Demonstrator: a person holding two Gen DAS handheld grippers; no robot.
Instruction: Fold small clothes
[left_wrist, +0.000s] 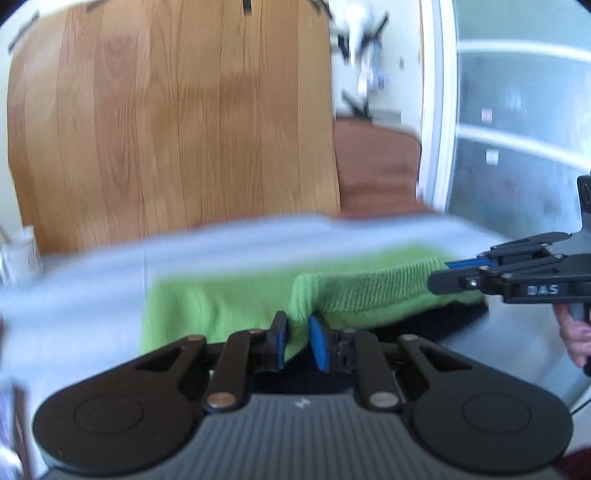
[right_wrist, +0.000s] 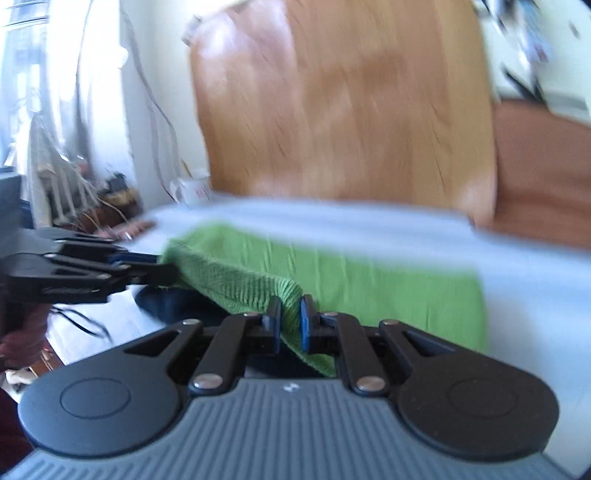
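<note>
A: Two tongs, one cloth. Biggest first: white counter (left_wrist: 74, 288), wood panel (left_wrist: 177, 122) standing behind it, likely just backdrop.

B: Cloth?

A: Green knit (left_wrist: 229, 295), small garment, lying on the counter with its near edge lifted. Dark fabric (left_wrist: 458, 321) under it, can't tell what.

B: Why lifted?

A: Both tongs have it. Left tongs (left_wrist: 298, 341) pinching a bunched bit of the near edge, blue pads (left_wrist: 318, 341) pressed into the knit. Right tongs (right_wrist: 289, 325) same, pinching the edge farther along, ribbed part draped over them.

B: Two grips why?

A: My guess: holding the hem at two spots keeps it taut and straight so it can be carried over for a fold. Fold not made yet.

B: Anything else?

A: Frames blurred. Hand (left_wrist: 574, 332) on the right handle. White cup (left_wrist: 22, 251) at the counter's far left, clear of the cloth.
</note>
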